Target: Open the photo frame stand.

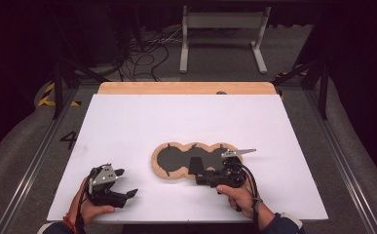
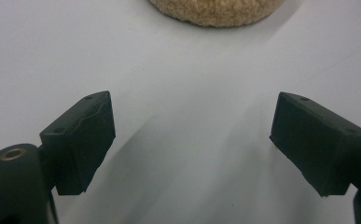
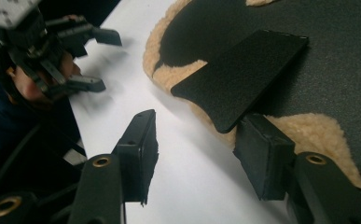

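Note:
A tan fleece pad with three lobes and black centres lies on the white table, right of the middle. A flat black strap rests across its near edge. My right gripper sits at the pad's front edge, pointing left; its jaws stand open, one over bare table, the other against the fleece just under the strap's end, with nothing pinched. My left gripper hovers low at the front left, open wide and empty, with the pad's rim ahead of it. It also appears in the right gripper view.
A wooden strip borders the table's far edge. Beyond it stand a white metal frame and loose cables on the floor. Dark rails run along both sides of the table.

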The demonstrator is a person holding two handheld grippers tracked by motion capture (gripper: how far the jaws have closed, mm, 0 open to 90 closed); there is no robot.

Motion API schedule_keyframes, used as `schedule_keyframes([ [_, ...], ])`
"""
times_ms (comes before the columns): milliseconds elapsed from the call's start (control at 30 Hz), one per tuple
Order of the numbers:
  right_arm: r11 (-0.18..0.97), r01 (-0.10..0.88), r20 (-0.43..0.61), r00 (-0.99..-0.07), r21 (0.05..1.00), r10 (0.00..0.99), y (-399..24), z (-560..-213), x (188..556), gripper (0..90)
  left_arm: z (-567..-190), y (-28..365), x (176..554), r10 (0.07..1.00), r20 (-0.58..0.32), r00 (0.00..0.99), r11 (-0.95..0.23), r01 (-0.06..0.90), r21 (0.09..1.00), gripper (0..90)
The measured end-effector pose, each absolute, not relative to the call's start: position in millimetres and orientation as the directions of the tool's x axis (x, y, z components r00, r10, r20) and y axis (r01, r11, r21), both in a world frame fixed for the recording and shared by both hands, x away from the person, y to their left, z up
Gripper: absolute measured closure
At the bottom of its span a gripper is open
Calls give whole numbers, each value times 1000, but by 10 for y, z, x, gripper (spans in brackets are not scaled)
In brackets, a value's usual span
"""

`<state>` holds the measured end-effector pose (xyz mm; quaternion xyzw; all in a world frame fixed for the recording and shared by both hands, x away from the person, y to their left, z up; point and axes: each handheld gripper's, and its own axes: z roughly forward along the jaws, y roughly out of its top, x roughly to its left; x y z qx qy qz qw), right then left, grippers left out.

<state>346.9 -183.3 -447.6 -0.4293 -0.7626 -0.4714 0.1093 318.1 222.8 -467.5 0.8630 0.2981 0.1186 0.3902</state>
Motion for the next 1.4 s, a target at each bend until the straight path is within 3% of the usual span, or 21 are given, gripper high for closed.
schedule_keyframes([
  [133,122,815,649,-532,566,544,-1825,-4470,3486,429,-4652,2155,3249,611,-46,791,-512,438,739,143],
  [533,-28,885,750,-377,465,543,-1811,-4497,3618,493,-4577,1884,3609,596,-141,790,-452,476,755,161],
  [600,-32,888,752,-369,459,546,-1794,-4522,3662,531,-4577,1843,3677,598,-157,786,-440,485,755,162],
  [967,-34,901,784,-358,433,507,-1815,-4556,3737,530,-4637,1725,3976,595,-241,767,-398,542,740,159],
  [1400,-83,905,806,-327,418,493,-1814,-4609,3727,551,-4662,1740,4055,580,-289,762,-372,563,738,131],
])
